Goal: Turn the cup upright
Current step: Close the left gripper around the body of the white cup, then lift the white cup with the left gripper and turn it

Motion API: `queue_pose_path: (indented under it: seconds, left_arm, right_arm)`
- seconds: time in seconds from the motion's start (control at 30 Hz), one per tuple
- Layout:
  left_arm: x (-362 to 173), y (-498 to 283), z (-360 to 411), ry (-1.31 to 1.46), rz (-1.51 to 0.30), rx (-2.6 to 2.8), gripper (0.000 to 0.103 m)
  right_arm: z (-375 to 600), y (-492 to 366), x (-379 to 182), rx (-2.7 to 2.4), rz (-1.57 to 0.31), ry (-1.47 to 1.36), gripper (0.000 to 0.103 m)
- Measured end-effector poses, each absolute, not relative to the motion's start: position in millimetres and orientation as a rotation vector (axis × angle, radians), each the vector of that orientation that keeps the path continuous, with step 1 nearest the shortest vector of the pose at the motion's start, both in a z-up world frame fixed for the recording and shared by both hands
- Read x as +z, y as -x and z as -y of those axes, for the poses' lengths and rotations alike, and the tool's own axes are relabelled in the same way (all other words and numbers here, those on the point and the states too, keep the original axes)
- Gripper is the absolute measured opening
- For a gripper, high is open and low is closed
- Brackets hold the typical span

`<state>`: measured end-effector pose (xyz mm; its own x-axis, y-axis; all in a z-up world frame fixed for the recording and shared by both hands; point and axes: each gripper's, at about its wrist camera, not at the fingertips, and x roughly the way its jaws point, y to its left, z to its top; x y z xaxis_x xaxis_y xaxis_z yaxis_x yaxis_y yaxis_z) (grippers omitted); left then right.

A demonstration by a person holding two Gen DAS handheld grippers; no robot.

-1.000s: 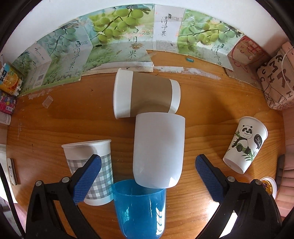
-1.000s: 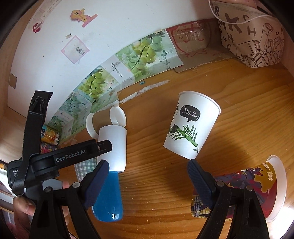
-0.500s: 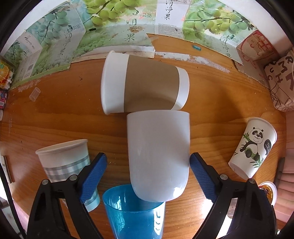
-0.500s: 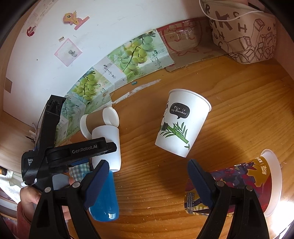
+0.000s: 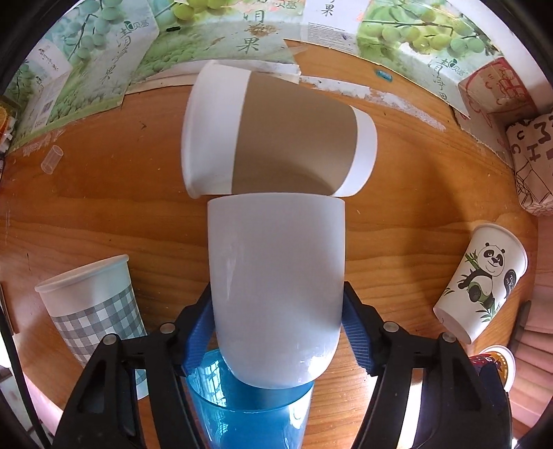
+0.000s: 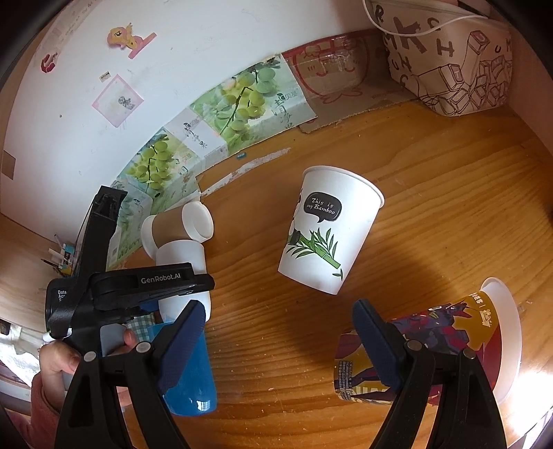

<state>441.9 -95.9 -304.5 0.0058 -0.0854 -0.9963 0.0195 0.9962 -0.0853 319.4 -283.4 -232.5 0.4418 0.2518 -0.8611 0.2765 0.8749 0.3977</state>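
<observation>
The left tongs (image 5: 278, 331) have closed from wide apart onto the white cup (image 5: 276, 283), their blue pads now against its sides near the rounded base. The cup lies on its side on the counter (image 5: 103, 214), rim touching the brown-sleeved cup (image 5: 276, 134), base over the blue cup (image 5: 249, 421). With this grip made, lifting and rotating upright appears next; the right tongs (image 6: 276, 342) hang apart, holding nothing.

"This is my Bamboo" is printed in a black speech bubble on the white paper panda cup (image 6: 328, 235) ahead of the right hand-held gripper (image 6: 276, 340). "GenRobot.AI" is read on the black left hand-held gripper (image 6: 160, 278), seen to its left. Chinese characters are printed on the grape-patterned cardboard (image 5: 252, 32).
</observation>
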Motion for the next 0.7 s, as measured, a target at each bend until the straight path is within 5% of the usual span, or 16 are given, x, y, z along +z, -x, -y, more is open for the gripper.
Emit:
queue_pose_path:
  seconds: [0.7]
  left_arm:
    - [-260.4,-416.7,87.1,0.079,-1.479,-0.168,0.07]
  right_arm:
    - [273.6,-290.2,-207.6,0.005,-1.107,-0.537,0.087]
